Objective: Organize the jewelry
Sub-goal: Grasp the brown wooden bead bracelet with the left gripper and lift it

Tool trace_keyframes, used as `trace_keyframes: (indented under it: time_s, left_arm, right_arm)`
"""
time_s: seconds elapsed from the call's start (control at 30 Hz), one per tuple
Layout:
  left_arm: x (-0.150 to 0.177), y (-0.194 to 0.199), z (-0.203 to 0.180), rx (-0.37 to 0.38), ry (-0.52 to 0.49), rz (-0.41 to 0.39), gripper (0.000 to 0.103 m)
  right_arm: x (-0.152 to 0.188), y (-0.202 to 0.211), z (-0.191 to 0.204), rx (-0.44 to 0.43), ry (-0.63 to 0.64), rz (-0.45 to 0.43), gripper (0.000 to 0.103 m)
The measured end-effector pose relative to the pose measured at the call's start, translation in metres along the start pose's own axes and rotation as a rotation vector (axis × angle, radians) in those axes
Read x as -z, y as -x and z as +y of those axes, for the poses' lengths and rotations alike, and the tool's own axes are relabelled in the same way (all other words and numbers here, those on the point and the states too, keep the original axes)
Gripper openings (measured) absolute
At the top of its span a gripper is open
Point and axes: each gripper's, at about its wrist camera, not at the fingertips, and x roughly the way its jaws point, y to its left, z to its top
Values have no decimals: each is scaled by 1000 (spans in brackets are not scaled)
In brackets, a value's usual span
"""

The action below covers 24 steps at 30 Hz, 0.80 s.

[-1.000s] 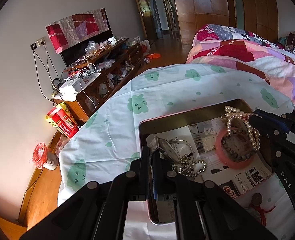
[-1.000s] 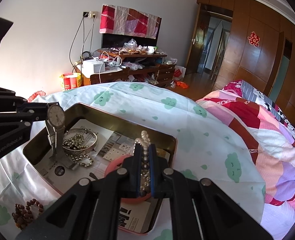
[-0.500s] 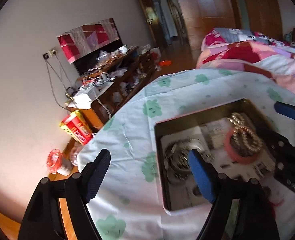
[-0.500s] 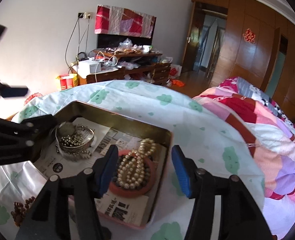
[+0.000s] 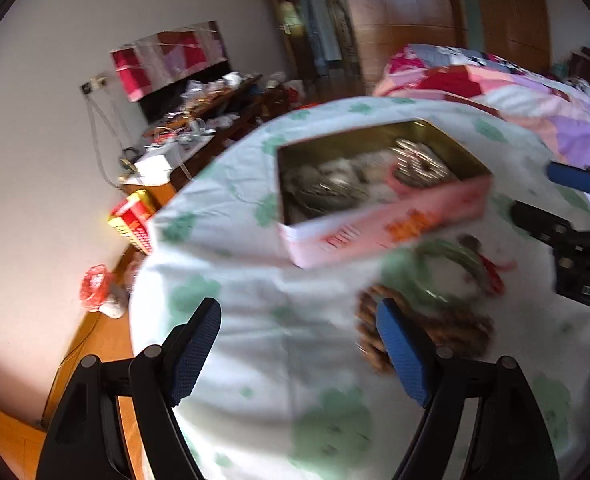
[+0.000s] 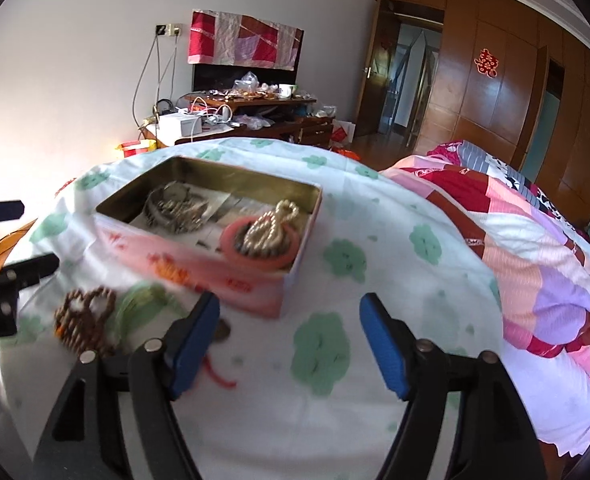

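A pink tin box stands on the cloth-covered table. It holds a watch and silver chains on its left side and a pearl necklace lying on a pink bangle on its right side. In front of the box lie a brown bead bracelet, a green bangle and a coin with a red cord. My left gripper is open and empty, back from the box. My right gripper is open and empty too.
The table wears a white cloth with green cloud prints. A bed with a patchwork quilt lies to the right. A cluttered wooden cabinet stands along the far wall. A red and yellow box sits on the floor.
Both grippers opened, dropping the watch and the pearl necklace into the box, then pulled back and lower. The loose bracelets in front of the box have come into view.
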Motion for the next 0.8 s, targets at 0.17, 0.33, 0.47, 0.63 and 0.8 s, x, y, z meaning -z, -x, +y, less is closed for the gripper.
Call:
trace_keyframes:
  time_s: [0.17,0.33,0.47,0.63,0.8]
  left_arm:
    - [8,-13,-15,6,-27,36,80]
    - [13,-30,-4,-15,12,58,80]
    - [12,-34,8,-55,35,61,80]
    - [13,-28,21,-24,92,51,80]
    - [6,-27,13,18,78,26,74]
  right_arm:
    - [5,-1,8,5,26,-6,77]
    - [11,-3,8,0,18,-4,77]
    - [14,-5,11,7,28,3,77]
    - [17,-3,15,9,37,0,77]
    - [18,-2,16,2,36,-7,77]
